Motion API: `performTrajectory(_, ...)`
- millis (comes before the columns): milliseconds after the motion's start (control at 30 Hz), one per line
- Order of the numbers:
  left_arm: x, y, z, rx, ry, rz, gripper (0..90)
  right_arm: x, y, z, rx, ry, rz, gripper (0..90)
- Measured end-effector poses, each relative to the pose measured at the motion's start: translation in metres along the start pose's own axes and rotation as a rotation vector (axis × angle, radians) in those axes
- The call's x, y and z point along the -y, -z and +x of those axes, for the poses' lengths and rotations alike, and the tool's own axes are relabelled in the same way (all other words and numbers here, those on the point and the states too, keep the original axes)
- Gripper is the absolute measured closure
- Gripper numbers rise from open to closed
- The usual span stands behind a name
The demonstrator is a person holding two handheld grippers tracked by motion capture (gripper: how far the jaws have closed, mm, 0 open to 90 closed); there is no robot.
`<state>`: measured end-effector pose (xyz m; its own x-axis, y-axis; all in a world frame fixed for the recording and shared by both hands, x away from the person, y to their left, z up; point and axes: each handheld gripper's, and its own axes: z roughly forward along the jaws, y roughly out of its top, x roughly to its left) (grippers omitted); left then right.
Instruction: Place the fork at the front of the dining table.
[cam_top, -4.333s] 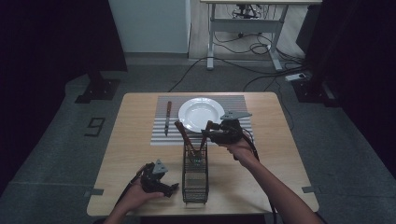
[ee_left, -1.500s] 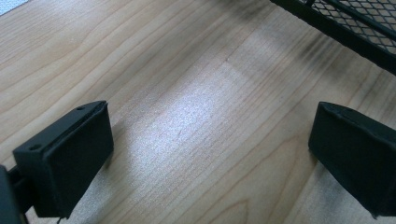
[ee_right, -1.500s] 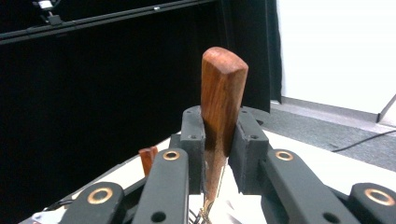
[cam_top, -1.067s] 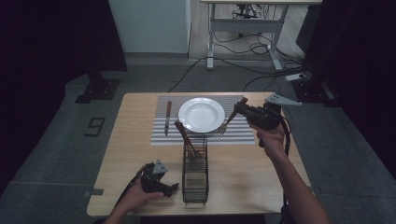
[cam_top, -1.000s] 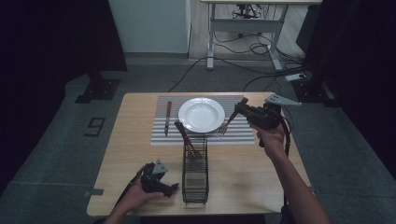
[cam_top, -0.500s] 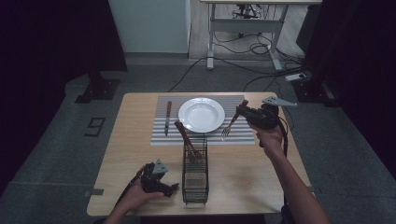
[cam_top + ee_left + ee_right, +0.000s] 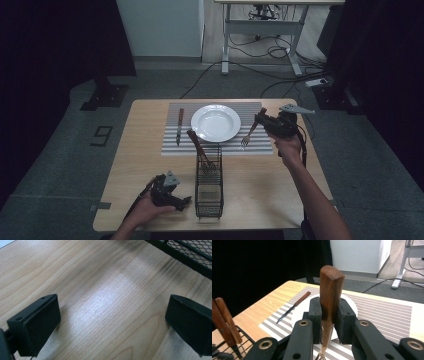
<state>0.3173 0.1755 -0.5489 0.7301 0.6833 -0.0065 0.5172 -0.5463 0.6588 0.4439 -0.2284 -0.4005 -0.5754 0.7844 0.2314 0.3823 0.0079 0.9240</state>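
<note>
Lowered toward the striped mat (image 7: 260, 145) since a second ago, the right gripper (image 7: 261, 121), clamped on the fork (image 7: 248, 135), should lay it flat just right of the plate (image 7: 216, 122) before letting go.

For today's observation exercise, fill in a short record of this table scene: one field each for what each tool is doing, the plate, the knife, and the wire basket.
right tool: shut on the fork, gripping its wooden handle, tines pointing down over the striped mat right of the plate
left tool: open, holding nothing, low over the table beside the basket
plate: white, on the mat, nothing on it
knife: flat on the mat, left of the plate
wire basket: black, nearer the person than the mat, wooden-handled utensils leaning out
</note>
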Motion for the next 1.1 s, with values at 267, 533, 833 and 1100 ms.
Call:
performTrajectory(267, 0.0, 0.0, 0.0, 0.0, 0.0, 0.0, 0.0, 0.004, -0.004, -0.008, 0.033, 0.003, 0.014, 76.9)
performTrajectory(533, 0.0, 0.0, 0.0, 0.0, 0.0, 0.0, 0.0, 0.007, -0.01, -0.016, 0.063, -0.003, 0.026, 76.9)
performTrajectory(833, 0.0, 0.0, 0.0, 0.0, 0.0, 0.0, 0.0, 0.012, -0.019, -0.023, 0.109, 0.022, 0.053, 76.9)
performTrajectory(1100, 0.0, 0.0, 0.0, 0.0, 0.0, 0.0, 0.0, 0.017, -0.029, -0.028, 0.141, 0.038, 0.083, 76.8)
